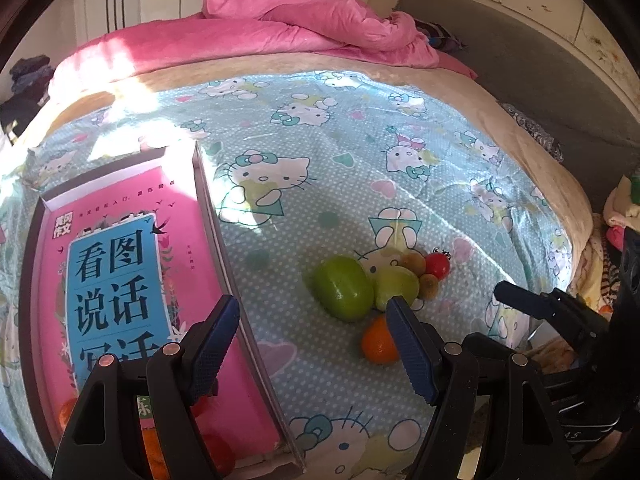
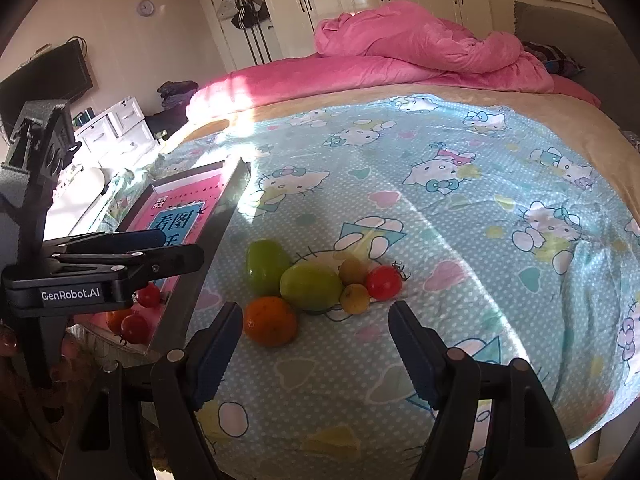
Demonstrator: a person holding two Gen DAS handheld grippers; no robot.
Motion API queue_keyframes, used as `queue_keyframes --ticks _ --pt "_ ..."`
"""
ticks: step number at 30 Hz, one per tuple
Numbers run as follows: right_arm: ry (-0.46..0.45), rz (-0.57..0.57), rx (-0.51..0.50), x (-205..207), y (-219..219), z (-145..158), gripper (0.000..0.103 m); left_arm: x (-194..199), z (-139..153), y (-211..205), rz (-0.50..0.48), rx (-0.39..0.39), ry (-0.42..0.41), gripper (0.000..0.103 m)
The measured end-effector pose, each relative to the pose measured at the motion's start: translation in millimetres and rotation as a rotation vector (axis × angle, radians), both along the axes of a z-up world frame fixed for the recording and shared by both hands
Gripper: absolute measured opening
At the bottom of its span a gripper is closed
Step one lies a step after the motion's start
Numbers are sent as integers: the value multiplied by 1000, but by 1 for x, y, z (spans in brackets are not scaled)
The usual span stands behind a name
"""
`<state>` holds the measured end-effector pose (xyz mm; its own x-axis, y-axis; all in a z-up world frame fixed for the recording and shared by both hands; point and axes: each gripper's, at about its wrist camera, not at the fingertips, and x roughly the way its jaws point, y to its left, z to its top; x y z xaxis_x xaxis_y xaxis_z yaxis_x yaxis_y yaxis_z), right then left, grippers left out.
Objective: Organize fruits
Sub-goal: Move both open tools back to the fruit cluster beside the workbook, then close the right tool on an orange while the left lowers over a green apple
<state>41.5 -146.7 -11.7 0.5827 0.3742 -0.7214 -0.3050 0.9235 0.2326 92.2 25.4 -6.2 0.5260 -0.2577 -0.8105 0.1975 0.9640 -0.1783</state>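
A small heap of fruit lies on the cartoon-cat bedsheet: two green fruits, an orange, a red tomato and two small yellow-brown fruits. My right gripper hovers open just in front of the heap, nothing between its pads. My left gripper is also open and empty, left of the heap and over the box wall. The shallow box holds a pink book, with tomatoes and an orange at its near end.
A bunched pink quilt covers the far part of the bed. A grey headboard stands at the right. White drawers and a dark screen are off the bed's left side. Clothes lie beyond its right edge.
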Motion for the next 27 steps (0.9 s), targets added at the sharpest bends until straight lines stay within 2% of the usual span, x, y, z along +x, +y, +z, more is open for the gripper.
queue_keyframes --ticks 4,9,14,22,27 --pt "18 11 5 1 2 -4 75 9 -3 -2 -6 -64 41 77" --pt "48 37 0 3 11 -13 75 24 -9 -9 -6 -103 102 77" --pt "64 75 -19 4 26 -23 75 37 -19 -18 -4 -85 152 77" --pt "76 103 -53 10 43 -37 75 55 -35 -25 32 -115 230 77" --pt "81 100 -60 13 44 -41 75 63 -41 -31 35 -135 258 69"
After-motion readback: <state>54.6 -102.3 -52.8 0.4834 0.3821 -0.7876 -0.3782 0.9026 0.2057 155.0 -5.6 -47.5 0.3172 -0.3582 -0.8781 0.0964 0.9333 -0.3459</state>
